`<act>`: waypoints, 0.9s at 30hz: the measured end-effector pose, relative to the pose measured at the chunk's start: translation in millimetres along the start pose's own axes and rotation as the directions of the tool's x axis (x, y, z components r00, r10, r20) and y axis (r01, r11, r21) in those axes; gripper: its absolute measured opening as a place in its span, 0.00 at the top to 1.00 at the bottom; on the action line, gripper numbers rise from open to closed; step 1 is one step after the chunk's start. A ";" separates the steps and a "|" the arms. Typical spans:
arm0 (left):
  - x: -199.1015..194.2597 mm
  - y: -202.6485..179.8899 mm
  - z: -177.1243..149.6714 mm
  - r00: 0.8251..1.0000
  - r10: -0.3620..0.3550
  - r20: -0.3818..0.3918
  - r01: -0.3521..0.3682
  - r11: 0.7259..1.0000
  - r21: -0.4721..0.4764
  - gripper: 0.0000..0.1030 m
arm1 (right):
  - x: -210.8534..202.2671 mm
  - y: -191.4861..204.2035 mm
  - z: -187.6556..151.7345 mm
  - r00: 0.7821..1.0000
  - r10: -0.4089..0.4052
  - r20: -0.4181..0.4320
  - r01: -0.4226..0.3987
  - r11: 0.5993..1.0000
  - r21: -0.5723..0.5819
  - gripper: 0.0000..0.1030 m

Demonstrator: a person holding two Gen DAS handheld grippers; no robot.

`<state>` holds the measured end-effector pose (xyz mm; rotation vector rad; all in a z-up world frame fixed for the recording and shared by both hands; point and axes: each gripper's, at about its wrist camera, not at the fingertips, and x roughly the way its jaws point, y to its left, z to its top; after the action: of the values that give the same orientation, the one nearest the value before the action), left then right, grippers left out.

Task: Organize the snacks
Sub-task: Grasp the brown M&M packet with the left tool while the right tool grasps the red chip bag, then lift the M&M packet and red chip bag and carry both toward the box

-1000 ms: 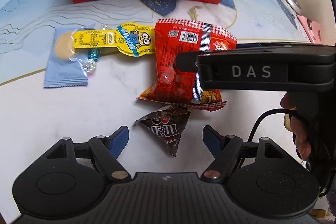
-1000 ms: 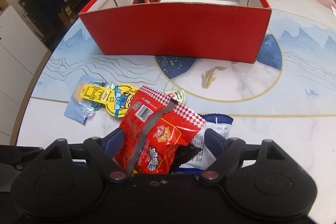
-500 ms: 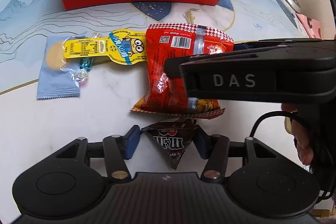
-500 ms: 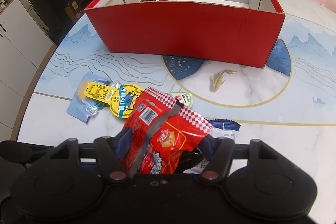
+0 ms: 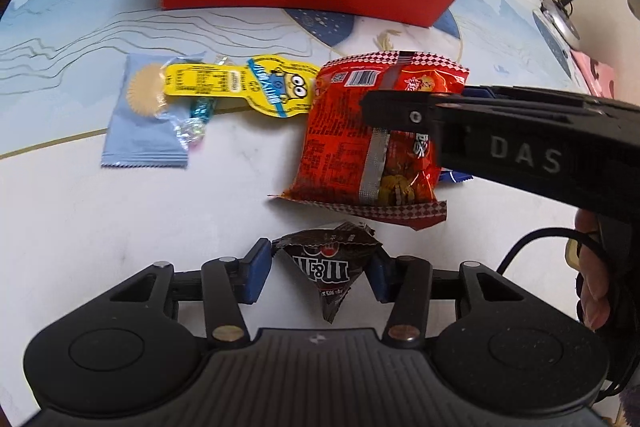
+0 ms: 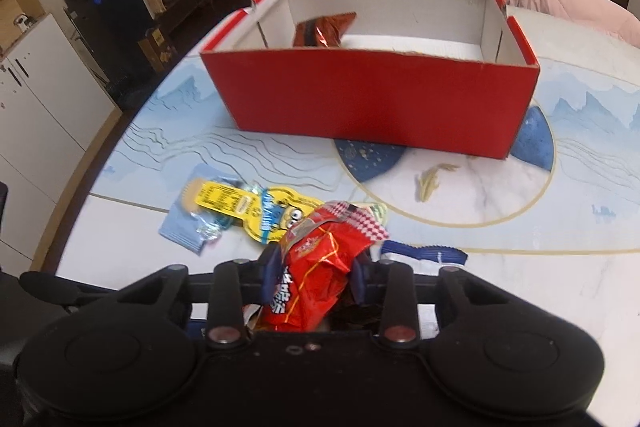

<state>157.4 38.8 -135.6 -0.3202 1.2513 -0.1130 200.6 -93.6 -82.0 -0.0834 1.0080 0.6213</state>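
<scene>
A brown M&M's bag (image 5: 326,267) lies on the white table between the blue pads of my left gripper (image 5: 320,263). Its jaws are closing and both pads touch the bag's sides. My right gripper (image 6: 316,271) has its jaws closing on a red snack bag (image 6: 320,259), which is crumpled between the pads. In the left wrist view this red bag (image 5: 344,147) hangs slightly off the table, with the right gripper's black body (image 5: 520,147) reaching in from the right. The red cardboard box (image 6: 372,99) stands open beyond, with an orange-brown bag (image 6: 324,31) inside.
A yellow cartoon packet (image 5: 248,87), a light blue wafer packet (image 5: 140,131) and a small wrapped candy (image 5: 192,123) lie left of the red bag. A blue packet (image 6: 424,251) lies under it. A person's hand (image 5: 592,291) holds the right gripper. A lamp base (image 5: 560,23) sits far right.
Both grippers' jaws have narrowed. The left pads came in against the M&M's bag. The right pads squeezed the red bag, which now looks crumpled and slightly raised.
</scene>
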 end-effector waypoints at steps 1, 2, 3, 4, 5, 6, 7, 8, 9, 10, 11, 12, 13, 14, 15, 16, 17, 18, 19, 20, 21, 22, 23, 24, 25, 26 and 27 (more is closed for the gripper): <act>-1.7 1.0 -0.9 1.000 0.002 0.003 -0.002 1.000 -0.004 0.53 | -1.6 1.6 -0.3 1.000 0.004 0.007 -0.004 1.000 0.000 0.70; -3.9 2.6 -2.0 1.000 0.005 0.006 -0.005 1.000 -0.007 0.53 | -3.0 3.3 -0.4 1.000 0.003 0.012 -0.003 1.000 -0.001 0.70; -5.6 3.8 -2.5 1.000 0.005 0.010 -0.005 1.000 -0.012 0.53 | -4.4 4.7 -0.7 1.000 0.002 0.016 -0.002 1.000 0.001 0.71; -8.2 5.7 -3.6 1.000 0.003 0.013 -0.002 1.000 -0.019 0.53 | -5.6 5.6 -0.7 1.000 0.004 0.020 -0.004 1.000 0.006 0.71; -11.1 7.3 -4.6 1.000 0.002 0.018 -0.002 1.000 -0.025 0.53 | -6.9 6.6 -1.0 1.000 0.004 0.024 -0.005 1.000 0.011 0.72; -14.7 9.5 -5.7 1.000 0.003 0.023 -0.003 1.000 -0.031 0.53 | -8.4 7.4 -1.3 1.000 0.004 0.027 -0.004 1.000 0.014 0.73; -18.2 11.3 -6.9 1.000 0.004 0.029 -0.003 0.999 -0.036 0.53 | -10.6 8.5 -1.8 0.999 0.003 0.033 -0.003 1.000 0.016 0.73; -21.4 13.4 -7.9 0.999 0.003 0.034 -0.001 0.999 -0.040 0.53 | -12.5 9.3 -2.2 0.999 0.002 0.036 -0.003 1.000 0.018 0.73; -25.0 15.4 -8.8 0.999 0.003 0.040 -0.001 0.999 -0.045 0.53 | -14.6 10.3 -2.8 0.999 0.004 0.041 -0.005 1.000 0.018 0.73; -27.9 16.7 -9.3 0.999 0.005 0.045 -0.003 0.999 -0.050 0.53 | -16.8 11.1 -3.5 0.999 0.006 0.048 -0.007 1.000 0.020 0.73; -31.0 17.1 -10.1 0.999 0.007 0.051 -0.004 0.999 -0.053 0.53 | -18.2 11.9 -4.1 0.999 0.005 0.053 -0.006 1.000 0.025 0.73; -34.2 18.3 -10.7 0.998 0.009 0.058 -0.006 0.998 -0.056 0.53 | -20.2 12.5 -4.3 0.998 0.003 0.058 -0.005 1.000 0.031 0.73; -37.5 19.4 -10.8 0.998 0.012 0.063 -0.008 0.998 -0.059 0.53 | -22.6 12.9 -4.2 0.998 0.005 0.062 -0.008 0.999 0.039 0.73; -40.5 20.9 -11.2 0.998 0.014 0.067 -0.010 0.998 -0.060 0.53 | -25.3 13.3 -4.2 0.998 0.013 0.065 -0.016 0.999 0.045 0.73; -44.3 21.7 -11.0 0.997 0.017 0.074 -0.013 0.998 -0.061 0.53 | -29.1 14.5 -4.6 0.997 0.019 0.071 -0.022 0.999 0.047 0.73; -47.9 22.7 -10.4 0.997 0.020 0.080 -0.015 0.998 -0.060 0.53 | -33.2 16.0 -4.5 0.997 0.020 0.079 -0.023 0.999 0.042 0.73; -51.3 23.2 -9.6 0.996 0.024 0.088 -0.019 0.998 -0.059 0.53 | -37.2 17.7 -3.9 0.996 0.019 0.086 -0.023 0.999 0.037 0.73; -54.9 23.7 -8.3 0.995 0.026 0.095 -0.021 0.998 -0.060 0.53 | -41.2 18.8 -3.3 0.995 0.021 0.093 -0.025 0.999 0.035 0.73; -58.0 24.1 -7.0 0.994 0.027 0.101 -0.021 0.998 -0.061 0.53 | -45.9 20.0 -2.2 0.994 0.024 0.103 -0.028 0.999 0.033 0.73; -61.0 23.9 -5.2 0.994 0.029 0.107 -0.022 0.998 -0.061 0.53 | -49.9 20.7 -1.0 0.994 0.025 0.110 -0.029 0.999 0.030 0.73; -64.8 24.2 -3.7 0.993 0.031 0.115 -0.024 0.998 -0.063 0.53 | -53.7 21.2 0.6 0.993 0.026 0.117 -0.030 0.999 0.029 0.73; -68.5 24.4 -2.0 0.992 0.032 0.123 -0.024 0.998 -0.063 0.53 | -57.8 21.4 2.2 0.992 0.030 0.124 -0.033 0.999 0.028 0.73; -72.3 24.6 0.1 0.991 0.031 0.132 -0.023 0.998 -0.063 0.53 | -62.2 21.5 3.7 0.991 0.032 0.132 -0.036 0.999 0.027 0.74; -76.5 24.2 2.5 0.989 0.030 0.142 -0.021 0.998 -0.063 0.53 | -66.4 22.0 5.1 0.989 0.034 0.141 -0.038 0.999 0.024 0.74; -79.7 24.2 4.7 0.988 0.029 0.150 -0.020 0.998 -0.062 0.53 | -70.2 22.4 7.3 0.988 0.034 0.149 -0.038 0.999 0.021 0.75; -84.2 23.2 7.4 0.986 0.028 0.163 -0.019 0.998 -0.059 0.53 | -73.9 22.4 9.9 0.987 0.033 0.157 -0.036 0.999 0.019 0.78; -87.3 22.3 9.8 0.984 0.026 0.174 -0.017 0.998 -0.053 0.53 | -77.3 22.0 11.8 0.985 0.035 0.167 -0.038 0.999 0.016 0.79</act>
<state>137.2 84.3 -59.8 -0.3536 1.0850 -0.0331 168.9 -106.0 -8.3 0.0041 0.8542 0.6414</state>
